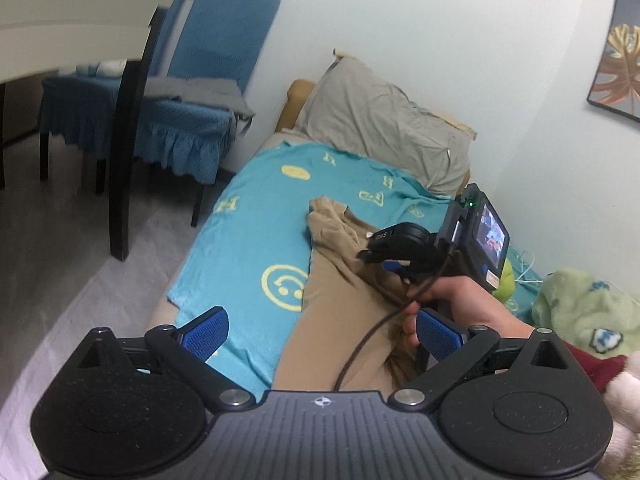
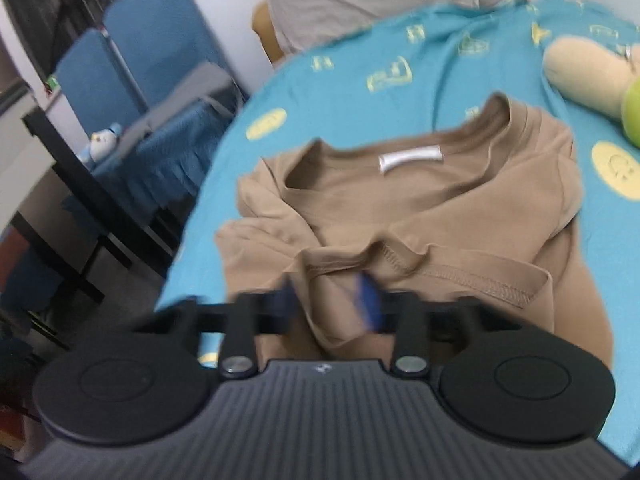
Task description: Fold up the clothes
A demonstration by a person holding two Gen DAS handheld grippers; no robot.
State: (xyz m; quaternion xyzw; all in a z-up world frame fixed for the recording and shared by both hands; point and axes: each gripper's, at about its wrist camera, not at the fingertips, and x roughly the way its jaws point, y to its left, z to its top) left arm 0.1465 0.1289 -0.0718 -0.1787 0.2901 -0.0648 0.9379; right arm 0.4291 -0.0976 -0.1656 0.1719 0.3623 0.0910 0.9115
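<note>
L gripper wide open over near edge of blanket, nothing between pads; prob. free to catch shirt's other side. Tan shirt mid-blanket, collar toward pillow at far edge, hem doubled up toward collar. R gripper clamped on hem fold, blurred; presumably carrying hem toward collar for fold. Plush toy by right edge.

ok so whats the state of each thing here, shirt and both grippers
tan t-shirt: lying partly folded on the teal blanket, hem bunched up
right gripper: shut on the shirt's hem fold
left gripper: open, holding nothing
grey pillow: propped against the wall
</note>
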